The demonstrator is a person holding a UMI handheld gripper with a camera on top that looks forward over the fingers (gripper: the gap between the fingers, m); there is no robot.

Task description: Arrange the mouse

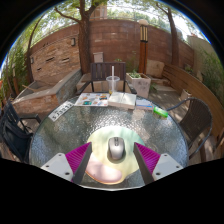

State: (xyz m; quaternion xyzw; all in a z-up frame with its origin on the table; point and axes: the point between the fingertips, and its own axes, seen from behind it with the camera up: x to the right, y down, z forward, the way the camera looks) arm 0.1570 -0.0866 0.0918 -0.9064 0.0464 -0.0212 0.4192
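The mouse, grey with a darker wheel strip down its middle, lies on the round glass-topped bench, between the two fingers of the gripper with a clear gap at either side. The jaws stand released, spread wide about the mouse, touching it on neither side; the magenta pads face it from left and right. Just nearer than the mouse, toward the gripper's body, lies a pale pinkish oval pad on the glass, and the mouse's rear end sits at or just over its far edge.

Beyond the mouse the mottled, see-through bench top runs on to its far rim, where papers and a flat book or folder lie, with a white cup standing just past them. To the left of the mouse, near the bench rim, a small white boxlike thing rests. To the right of the mouse and farther off lies a small green object near the rim.

Dark metal chairs stand around the bench. Behind all this, well beyond the mouse, is an outdoor patio: a brick wall, a low stone ledge at the left, bare tree trunks and daylight above.
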